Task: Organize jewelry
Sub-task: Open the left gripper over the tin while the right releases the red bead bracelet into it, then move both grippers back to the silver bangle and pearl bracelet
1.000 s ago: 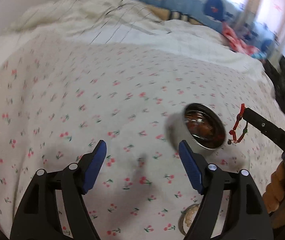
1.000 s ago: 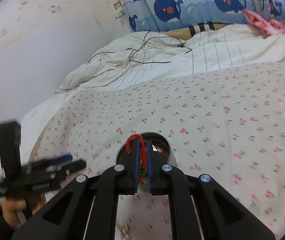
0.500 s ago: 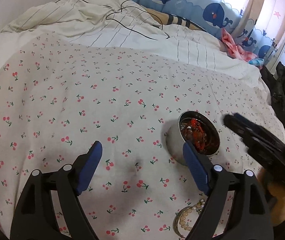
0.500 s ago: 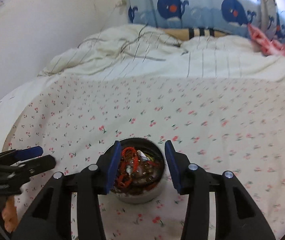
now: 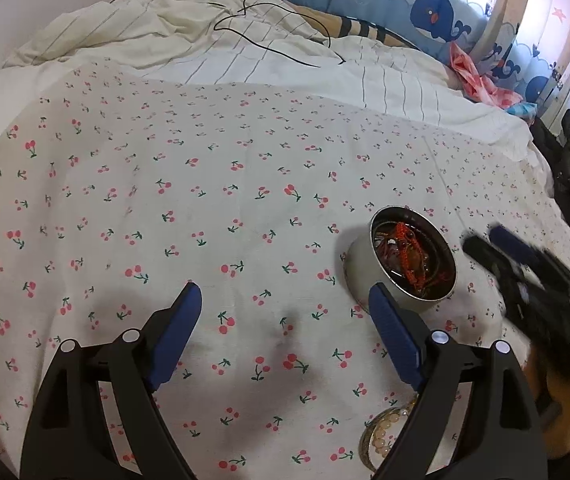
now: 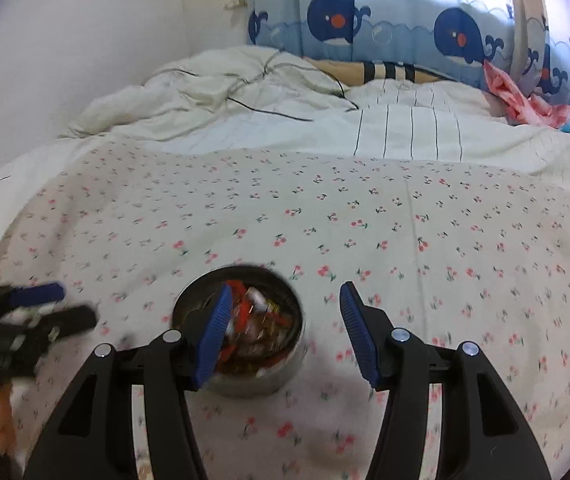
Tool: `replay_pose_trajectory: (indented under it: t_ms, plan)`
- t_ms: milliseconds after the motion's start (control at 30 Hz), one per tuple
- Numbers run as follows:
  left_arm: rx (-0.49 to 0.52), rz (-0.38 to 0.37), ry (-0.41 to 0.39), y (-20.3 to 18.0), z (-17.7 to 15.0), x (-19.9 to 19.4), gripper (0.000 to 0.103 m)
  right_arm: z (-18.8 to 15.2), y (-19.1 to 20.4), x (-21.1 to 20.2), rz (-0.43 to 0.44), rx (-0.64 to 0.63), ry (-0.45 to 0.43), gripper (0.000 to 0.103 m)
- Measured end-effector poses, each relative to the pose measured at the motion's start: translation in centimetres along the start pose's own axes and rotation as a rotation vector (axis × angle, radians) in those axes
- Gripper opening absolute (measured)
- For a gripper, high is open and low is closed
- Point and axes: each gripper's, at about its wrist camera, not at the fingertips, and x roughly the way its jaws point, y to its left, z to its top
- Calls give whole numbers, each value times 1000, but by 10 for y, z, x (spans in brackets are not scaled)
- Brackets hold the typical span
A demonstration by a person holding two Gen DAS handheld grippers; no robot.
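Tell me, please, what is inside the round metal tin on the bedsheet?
The metal tin holds a red woven bracelet lying on a tangle of darker jewelry. What lies beneath that tangle is covered.

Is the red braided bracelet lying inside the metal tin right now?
Yes, the red bracelet lies among other pieces inside the round metal tin on the cherry-print sheet.

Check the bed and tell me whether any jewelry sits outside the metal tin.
One piece does: a pearl bead bracelet lies on the cherry-print sheet, beside the left tongs and partly hidden by them. The red cord bracelet is in the metal tin. Nothing looks spilled.
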Motion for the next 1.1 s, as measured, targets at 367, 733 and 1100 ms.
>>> replay_pose_trajectory:
  t_ms: [367,733,1100]
  plan:
    - [2,139,-129,-26,-17,-5,86,-59,3,-30,-44,-27,28,70]
    - [132,178,-131,-53,-28,-1,87,-66,9,-37,-49,-65,27,73]
    - [143,173,-126,-57,-30,0,87,-71,9,-35,-46,-64,42,75]
